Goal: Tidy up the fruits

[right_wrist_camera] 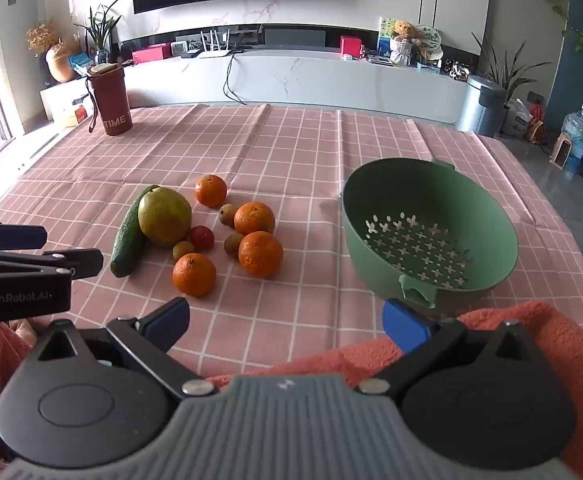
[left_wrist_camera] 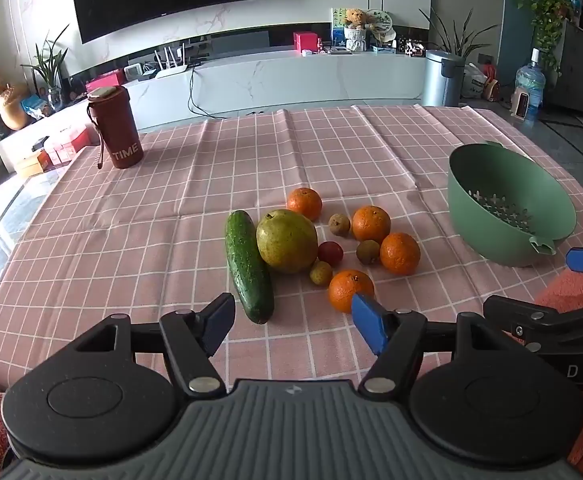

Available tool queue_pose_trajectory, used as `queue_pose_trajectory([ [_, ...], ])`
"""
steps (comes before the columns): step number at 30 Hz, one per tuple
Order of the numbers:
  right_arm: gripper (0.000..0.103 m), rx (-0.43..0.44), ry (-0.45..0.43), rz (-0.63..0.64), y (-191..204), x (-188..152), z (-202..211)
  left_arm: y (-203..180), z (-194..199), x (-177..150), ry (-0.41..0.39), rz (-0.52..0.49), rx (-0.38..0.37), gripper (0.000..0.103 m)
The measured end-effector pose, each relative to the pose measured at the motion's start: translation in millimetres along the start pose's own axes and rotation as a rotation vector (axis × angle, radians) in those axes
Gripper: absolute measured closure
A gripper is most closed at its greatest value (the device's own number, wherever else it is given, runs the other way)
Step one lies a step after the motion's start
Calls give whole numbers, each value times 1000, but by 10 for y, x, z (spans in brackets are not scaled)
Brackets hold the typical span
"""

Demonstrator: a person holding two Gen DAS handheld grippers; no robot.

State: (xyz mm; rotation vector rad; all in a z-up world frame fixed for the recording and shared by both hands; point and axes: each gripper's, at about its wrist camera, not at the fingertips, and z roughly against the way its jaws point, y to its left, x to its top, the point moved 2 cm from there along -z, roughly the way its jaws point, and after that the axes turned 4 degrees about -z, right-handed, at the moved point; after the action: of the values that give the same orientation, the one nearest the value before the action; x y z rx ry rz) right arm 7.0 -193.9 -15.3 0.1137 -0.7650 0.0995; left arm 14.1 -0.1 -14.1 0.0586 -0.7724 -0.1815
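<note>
I find the colander (right_wrist_camera: pixel 491 256) empty, all fruit (left_wrist_camera: pixel 323 244) loose on the bench (left_wrist_camera: pixel 171 184); both grippers' fingers (left_wrist_camera: pixel 371 322) spread wide, holding nothing.

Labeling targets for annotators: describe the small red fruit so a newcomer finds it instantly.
On the pink checked tablecloth, left of the green perforated plastic colander bowl, lies a fruit cluster. At its middle, the small round dark-red fruit touches the large yellow-green pear-shaped fruit. It is the only red piece; its neighbours are orange, brownish or green.
</note>
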Motion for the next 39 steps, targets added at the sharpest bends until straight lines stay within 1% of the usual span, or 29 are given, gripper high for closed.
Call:
queue_pose_trajectory([
  [4, 5, 3, 0, -3, 2, 2, -5, -11, 7, 5, -3, -11, 1, 24],
  [17, 4, 5, 5, -3, 22, 16, -34, -43, 14, 10, 1, 5, 3, 24],
  [19, 5, 6, 9, -2, 31, 20, -45, 11, 7, 7, 1, 12, -2, 24],
  [39, 4, 2, 21, 4, 61, 27, -63, 33, 10, 12, 1, 18, -3, 24],
])
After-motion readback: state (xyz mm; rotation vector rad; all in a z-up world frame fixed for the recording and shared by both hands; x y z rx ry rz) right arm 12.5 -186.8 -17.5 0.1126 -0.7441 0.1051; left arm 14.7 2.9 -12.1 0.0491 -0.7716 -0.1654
